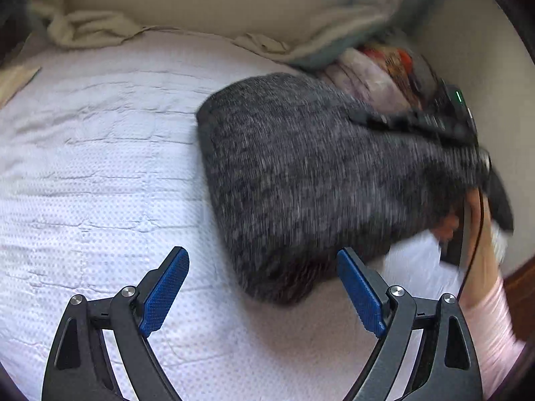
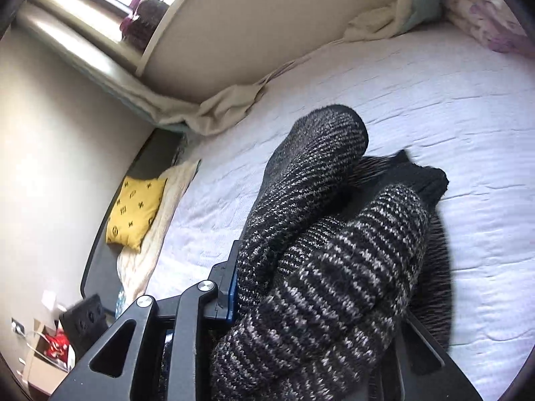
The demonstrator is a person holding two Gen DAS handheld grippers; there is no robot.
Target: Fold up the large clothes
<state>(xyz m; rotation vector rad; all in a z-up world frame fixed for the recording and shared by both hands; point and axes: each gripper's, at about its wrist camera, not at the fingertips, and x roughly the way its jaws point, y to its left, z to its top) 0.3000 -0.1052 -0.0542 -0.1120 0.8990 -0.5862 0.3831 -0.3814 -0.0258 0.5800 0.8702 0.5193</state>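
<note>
A dark grey marled knit sweater [image 1: 301,173] lies folded into a thick bundle on the white quilted bed cover [image 1: 100,167]. My left gripper [image 1: 262,254] stands open just short of the bundle's near edge, and its blue pads [image 1: 167,287] are bare. In the right wrist view the sweater [image 2: 334,250] is bunched and lifted, draped over my right gripper [image 2: 321,300], which is shut on it. Only that gripper's left blue pad [image 2: 233,287] shows; the other finger is under the knit. The left wrist view shows the right gripper [image 1: 434,123] blurred at the sweater's far right end.
A cream blanket [image 1: 93,30] is rumpled along the bed's far edge. Floral and patterned fabrics [image 1: 378,67] are piled at the back right. A hand with a pink sleeve [image 1: 491,327] is at the right. A yellow cushion [image 2: 137,210] lies beside the bed, by the wall.
</note>
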